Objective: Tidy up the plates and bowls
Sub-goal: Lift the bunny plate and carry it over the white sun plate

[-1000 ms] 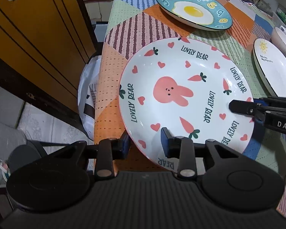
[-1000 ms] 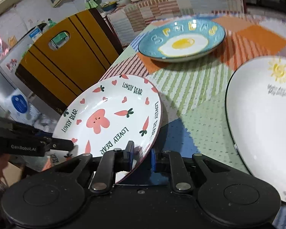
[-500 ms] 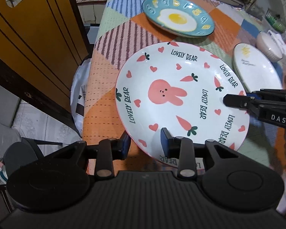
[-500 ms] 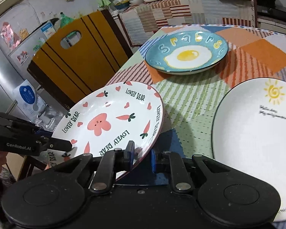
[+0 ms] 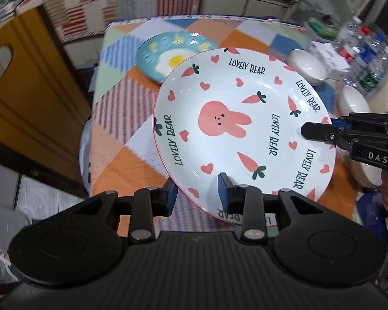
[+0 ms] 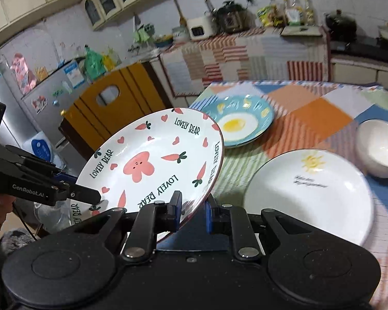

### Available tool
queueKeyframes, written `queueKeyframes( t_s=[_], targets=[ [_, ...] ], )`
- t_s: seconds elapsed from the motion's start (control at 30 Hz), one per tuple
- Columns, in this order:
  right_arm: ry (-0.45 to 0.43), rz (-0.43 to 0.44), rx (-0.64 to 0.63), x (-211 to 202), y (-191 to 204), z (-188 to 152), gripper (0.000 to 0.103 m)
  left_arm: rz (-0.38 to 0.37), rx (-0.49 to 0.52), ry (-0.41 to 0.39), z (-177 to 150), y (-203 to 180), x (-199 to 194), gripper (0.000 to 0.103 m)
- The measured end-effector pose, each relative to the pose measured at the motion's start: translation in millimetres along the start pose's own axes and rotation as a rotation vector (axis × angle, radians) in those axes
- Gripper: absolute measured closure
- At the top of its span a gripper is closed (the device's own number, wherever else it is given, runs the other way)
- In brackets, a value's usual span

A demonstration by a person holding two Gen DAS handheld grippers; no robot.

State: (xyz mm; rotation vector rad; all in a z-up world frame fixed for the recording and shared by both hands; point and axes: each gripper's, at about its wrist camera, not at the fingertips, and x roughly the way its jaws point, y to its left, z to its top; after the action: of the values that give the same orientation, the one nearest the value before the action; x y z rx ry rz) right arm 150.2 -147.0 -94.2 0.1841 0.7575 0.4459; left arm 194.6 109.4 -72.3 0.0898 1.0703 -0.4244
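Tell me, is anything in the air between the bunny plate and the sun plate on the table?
No. The bunny plate, held by both grippers, hangs tilted above the table; the sun plate lies open just beside it, nothing on top. The white bowl sits farther back.

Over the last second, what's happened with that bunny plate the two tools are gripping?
The rabbit plate has been lifted off the patchwork tablecloth and carried up, tilted, toward the fried-egg plate, whose near edge it now overlaps in the left view. The left tool and right tool still pinch opposite rims. The fried-egg plate, sun plate and white bowl haven't visibly moved.
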Motion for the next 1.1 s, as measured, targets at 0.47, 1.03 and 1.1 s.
queueKeyframes(
  t_s=[0.47, 1.03, 1.1],
  targets=[
    [-0.044, -0.147, 0.059, -70, -48, -2, 0.081, -0.082, 0.149, -0.007, 53, -81, 23, 0.071],
    [0.065, -0.230, 0.190, -41, -122, -22, 0.081, -0.186, 0.190, 0.129, 73, -106, 120, 0.071],
    [0.082, -0.230, 0.206, -34, -131, -23, 0.081, -0.199, 0.185, 0.147, 75, -105, 131, 0.071]
  ],
)
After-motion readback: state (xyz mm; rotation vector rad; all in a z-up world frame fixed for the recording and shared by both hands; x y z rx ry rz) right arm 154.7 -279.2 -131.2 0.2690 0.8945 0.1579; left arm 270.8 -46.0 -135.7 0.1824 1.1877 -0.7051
